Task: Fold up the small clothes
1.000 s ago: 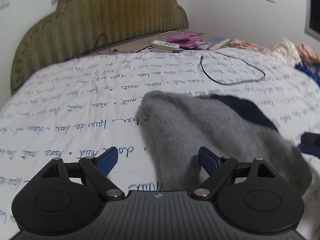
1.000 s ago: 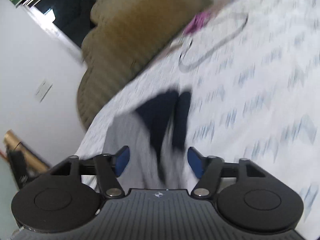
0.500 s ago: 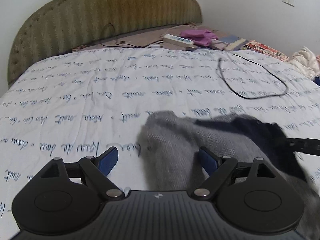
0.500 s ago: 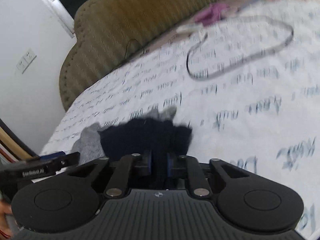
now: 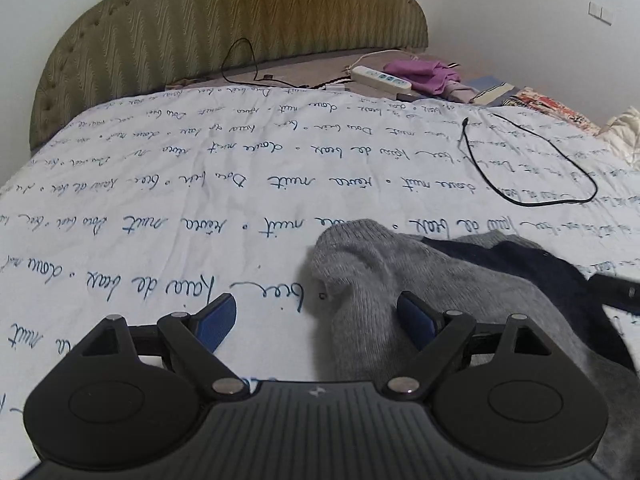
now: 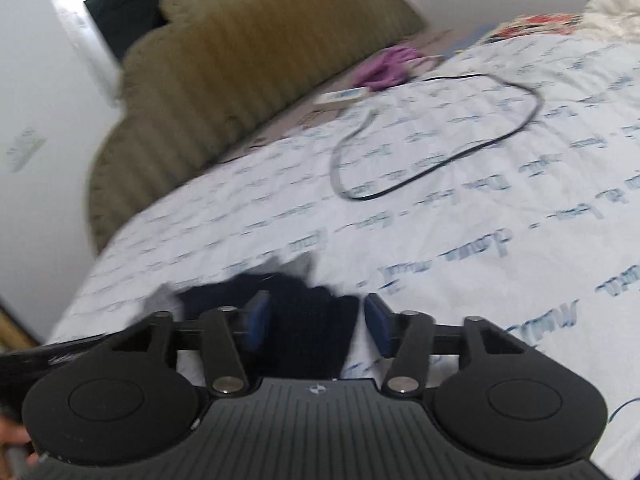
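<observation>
A grey sock [image 5: 400, 276] with a navy cuff [image 5: 552, 276] lies folded on the white printed bedsheet [image 5: 200, 208]. My left gripper [image 5: 316, 316] is open, its right pad over the grey part, its left pad over bare sheet. In the right wrist view the navy cuff [image 6: 308, 320] lies between the pads of my right gripper [image 6: 316, 324], which is open and hovers just over it. Part of the right gripper shows at the left wrist view's right edge [image 5: 616, 292].
A black cable loop [image 5: 532, 160] lies on the sheet beyond the sock. A white power strip [image 5: 380, 78] and purple cloth [image 5: 424, 74] sit by the olive headboard [image 5: 224, 28]. More clothes pile at the far right [image 5: 624, 136].
My right gripper was shut on the navy cuff half a second ago; it has opened and let the cuff down onto the grey part. The left gripper stayed open.
</observation>
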